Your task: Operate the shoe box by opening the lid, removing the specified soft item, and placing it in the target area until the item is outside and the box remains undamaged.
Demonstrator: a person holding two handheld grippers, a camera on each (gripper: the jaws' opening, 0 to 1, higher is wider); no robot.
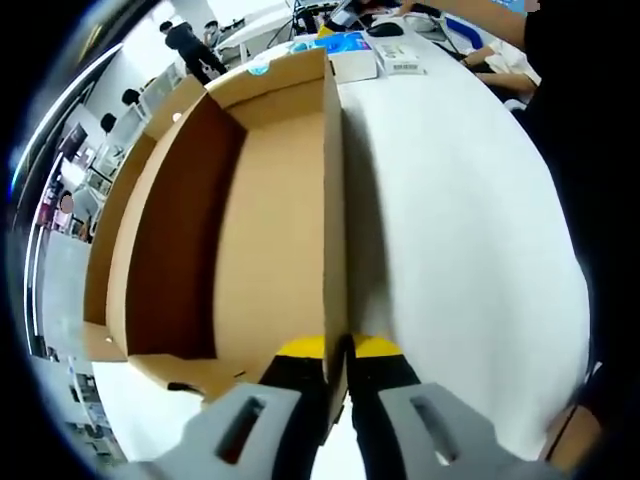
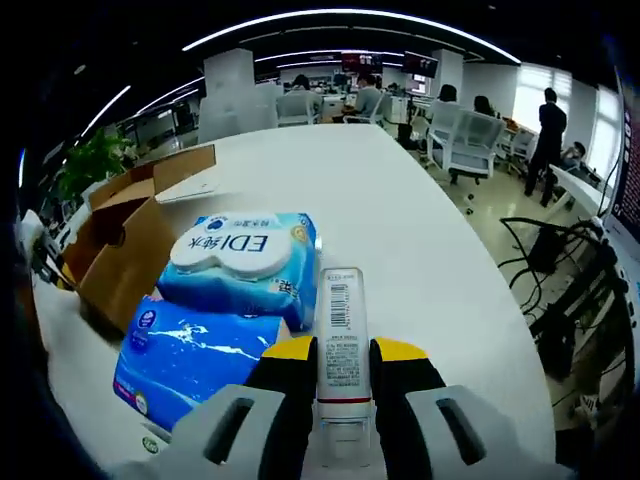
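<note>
In the left gripper view the brown shoe box (image 1: 250, 230) stands open, its inside bare cardboard. My left gripper (image 1: 338, 362) is shut on the box's right-hand wall, one yellow-tipped finger on each side of it. In the right gripper view my right gripper (image 2: 342, 368) is shut on a slim white tube-like item (image 2: 342, 335) with a barcode, low over the white table (image 2: 420, 240). Just left of it lie two blue soft wipe packs, one with a white lid (image 2: 245, 262) and a flatter one (image 2: 190, 355). The open box (image 2: 125, 235) sits further left.
At the far end of the box lie a blue pack (image 1: 340, 42) and small white cartons (image 1: 398, 55), with a person's arm (image 1: 480, 20) beyond. Office chairs (image 2: 470, 145), people and a plant (image 2: 90, 160) stand past the table's edge.
</note>
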